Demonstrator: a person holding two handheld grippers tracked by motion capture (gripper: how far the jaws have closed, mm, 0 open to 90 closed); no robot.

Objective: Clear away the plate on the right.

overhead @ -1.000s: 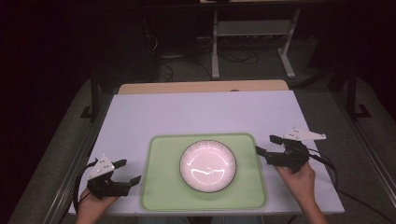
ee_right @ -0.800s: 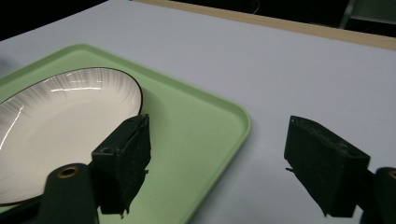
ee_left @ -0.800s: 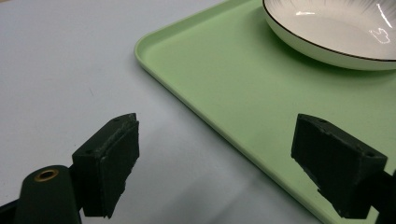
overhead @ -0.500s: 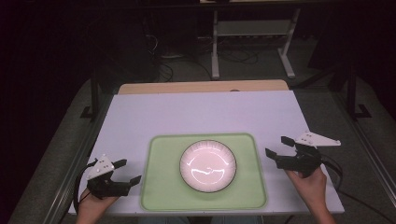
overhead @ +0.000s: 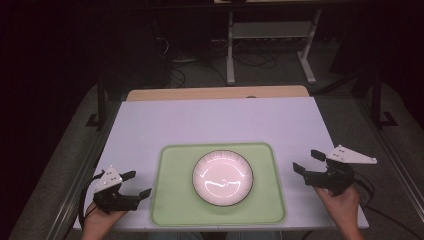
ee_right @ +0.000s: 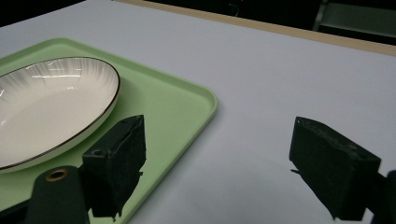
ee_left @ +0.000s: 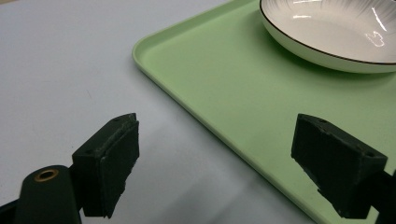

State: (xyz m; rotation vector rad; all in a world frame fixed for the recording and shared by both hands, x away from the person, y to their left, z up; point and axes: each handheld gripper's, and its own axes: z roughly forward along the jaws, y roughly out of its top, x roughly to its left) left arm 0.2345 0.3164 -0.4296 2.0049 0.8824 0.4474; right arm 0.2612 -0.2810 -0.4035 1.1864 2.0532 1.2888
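A pale green tray (overhead: 175,200) lies at the near middle of the white table, and a white plate (overhead: 222,177) with a dark rim rests in its centre. My left gripper (overhead: 137,183) is open just off the tray's left edge, nothing between its fingers. In the left gripper view the tray (ee_left: 224,84) and plate (ee_left: 336,32) lie ahead of the left gripper (ee_left: 217,128). My right gripper (overhead: 306,161) hovers to the right of the tray. Its jaws have just been opening and hold nothing. The right gripper view puts the tray's corner (ee_right: 163,98) and plate (ee_right: 46,102) left of the right gripper (ee_right: 218,128).
The white tabletop (overhead: 220,120) stretches bare behind the tray to a wooden strip (overhead: 215,93) at its far edge. A metal stand (overhead: 270,45) and cables sit on the dark floor beyond. The table's right edge runs close to my right hand (overhead: 342,205).
My right gripper has drawn away to the right from the tray's right edge, with its jaws spread a little wider. The left gripper, tray and plate stay put.
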